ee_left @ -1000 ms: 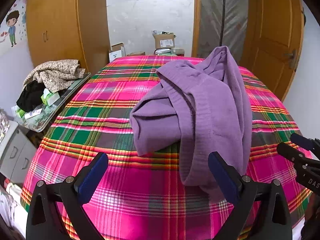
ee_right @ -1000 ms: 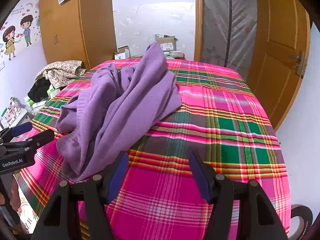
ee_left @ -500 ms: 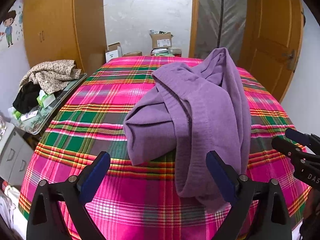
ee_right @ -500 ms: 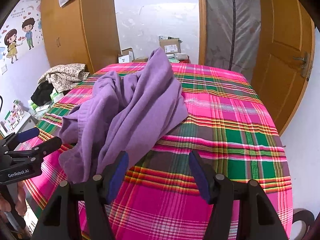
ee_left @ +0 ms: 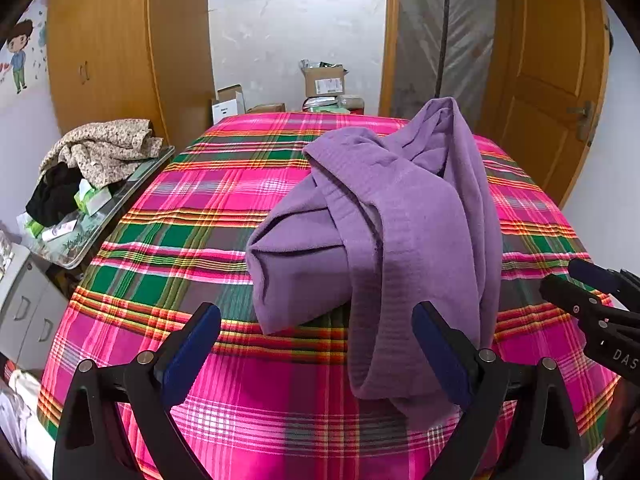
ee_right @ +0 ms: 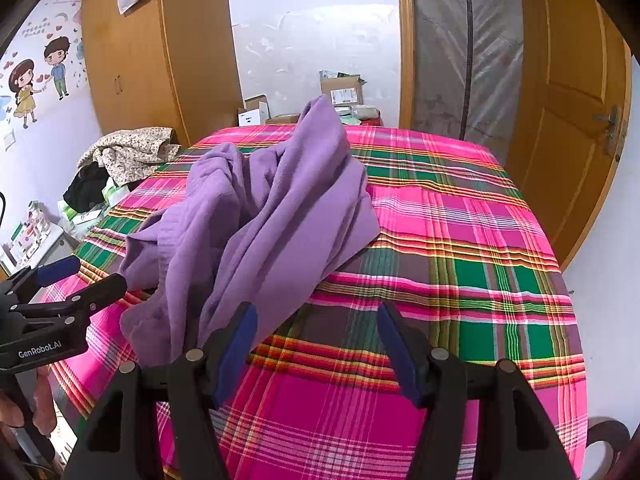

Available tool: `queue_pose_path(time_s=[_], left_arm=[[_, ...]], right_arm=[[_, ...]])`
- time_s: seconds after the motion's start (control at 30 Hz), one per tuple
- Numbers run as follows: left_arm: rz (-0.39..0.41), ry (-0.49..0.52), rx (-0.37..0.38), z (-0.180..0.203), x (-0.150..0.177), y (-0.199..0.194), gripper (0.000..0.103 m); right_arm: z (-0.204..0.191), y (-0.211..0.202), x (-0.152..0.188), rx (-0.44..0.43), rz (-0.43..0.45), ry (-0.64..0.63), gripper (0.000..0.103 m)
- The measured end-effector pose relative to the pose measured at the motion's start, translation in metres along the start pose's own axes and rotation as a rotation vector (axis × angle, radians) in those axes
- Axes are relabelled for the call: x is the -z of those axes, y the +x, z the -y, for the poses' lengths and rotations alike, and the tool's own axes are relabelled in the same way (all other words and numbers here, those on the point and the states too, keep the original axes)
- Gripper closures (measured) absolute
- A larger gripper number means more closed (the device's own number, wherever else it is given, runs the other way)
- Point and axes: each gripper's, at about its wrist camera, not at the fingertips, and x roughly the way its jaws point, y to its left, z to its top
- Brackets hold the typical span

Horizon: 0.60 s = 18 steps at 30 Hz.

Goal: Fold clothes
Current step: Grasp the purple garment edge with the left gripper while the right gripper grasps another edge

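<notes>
Closer now: crumpled purple garment [ee_left: 392, 216]

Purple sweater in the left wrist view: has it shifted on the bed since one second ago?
No. The purple sweater has its lower left corner on the same orange-yellow stripe band of the plaid bedspread as before.
</notes>
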Motion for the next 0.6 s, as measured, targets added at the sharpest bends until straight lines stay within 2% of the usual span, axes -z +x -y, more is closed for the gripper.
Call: queue_pose_path(time_s=[0.6], left_arm=[[-0.019,-0.011,-0.01,-0.004,-0.028,0.02,0.007]], right_arm=[[-0.004,0.029,-0.045,-0.015,0.008,-0.008,0.04]])
